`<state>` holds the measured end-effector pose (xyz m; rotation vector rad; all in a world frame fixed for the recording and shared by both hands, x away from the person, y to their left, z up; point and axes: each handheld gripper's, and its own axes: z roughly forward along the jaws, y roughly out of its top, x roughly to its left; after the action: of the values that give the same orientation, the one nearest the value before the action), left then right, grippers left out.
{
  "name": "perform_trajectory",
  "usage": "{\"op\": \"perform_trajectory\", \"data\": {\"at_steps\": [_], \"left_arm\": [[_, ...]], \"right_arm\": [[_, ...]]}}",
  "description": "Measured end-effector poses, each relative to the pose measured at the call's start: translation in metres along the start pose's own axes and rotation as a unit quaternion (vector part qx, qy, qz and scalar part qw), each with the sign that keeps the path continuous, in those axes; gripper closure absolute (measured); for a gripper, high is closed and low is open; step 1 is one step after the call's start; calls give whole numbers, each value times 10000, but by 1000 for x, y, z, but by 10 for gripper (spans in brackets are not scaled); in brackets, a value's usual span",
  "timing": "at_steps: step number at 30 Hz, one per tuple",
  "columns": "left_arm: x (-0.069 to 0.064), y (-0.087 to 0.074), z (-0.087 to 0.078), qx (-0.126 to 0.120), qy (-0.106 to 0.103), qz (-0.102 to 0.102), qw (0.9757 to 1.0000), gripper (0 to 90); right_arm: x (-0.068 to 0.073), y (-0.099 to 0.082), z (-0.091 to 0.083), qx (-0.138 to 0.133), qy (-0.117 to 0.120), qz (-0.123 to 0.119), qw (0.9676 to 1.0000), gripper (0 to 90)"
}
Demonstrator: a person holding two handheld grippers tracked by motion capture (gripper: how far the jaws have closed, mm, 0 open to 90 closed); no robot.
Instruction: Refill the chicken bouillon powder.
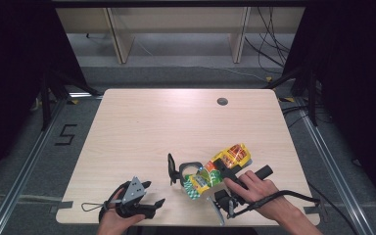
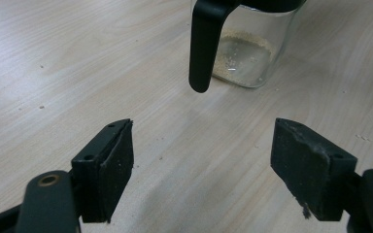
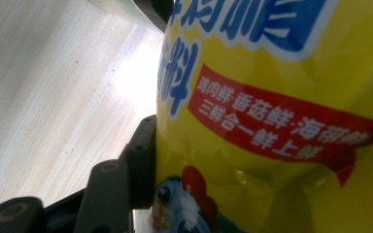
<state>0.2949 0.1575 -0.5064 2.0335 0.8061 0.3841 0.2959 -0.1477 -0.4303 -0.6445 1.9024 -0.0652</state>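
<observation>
Low and right of centre in the high view, the right gripper (image 1: 214,188) has its jaws clamped on a yellow packet (image 1: 219,170), tilted over a glass jar (image 1: 191,172) with a black handle. In the right gripper view a jaw presses against the packet's printed side. At the lower left, the left gripper (image 1: 152,193) rests on the table (image 1: 142,122), jaws spread wide, holding nothing, pointing toward the jar.

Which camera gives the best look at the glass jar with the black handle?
The left gripper view: the glass jar sits close, showing its black handle and pale grains at the bottom. The high view shows it small, beside the yellow bag. The right gripper view gives a dark edge that may be the jar's.
</observation>
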Motion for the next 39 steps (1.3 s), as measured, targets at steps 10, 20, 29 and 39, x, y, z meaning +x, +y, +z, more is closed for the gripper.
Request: {"op": "perform_trajectory", "data": {"at_steps": [10, 20, 29, 39], "left_arm": [[2, 0, -1, 27, 22, 129, 9999, 233], [1, 0, 0, 49, 24, 45, 10000, 232], [1, 0, 0, 44, 24, 42, 10000, 232], [1, 0, 0, 44, 28, 41, 10000, 232]], "right_arm": [[-5, -3, 7, 218, -267, -492, 9982, 497], [-4, 1, 7, 202, -288, -561, 9978, 497], [-4, 3, 6, 52, -202, -459, 9987, 498], [-7, 3, 8, 116, -268, -641, 9975, 499]]}}
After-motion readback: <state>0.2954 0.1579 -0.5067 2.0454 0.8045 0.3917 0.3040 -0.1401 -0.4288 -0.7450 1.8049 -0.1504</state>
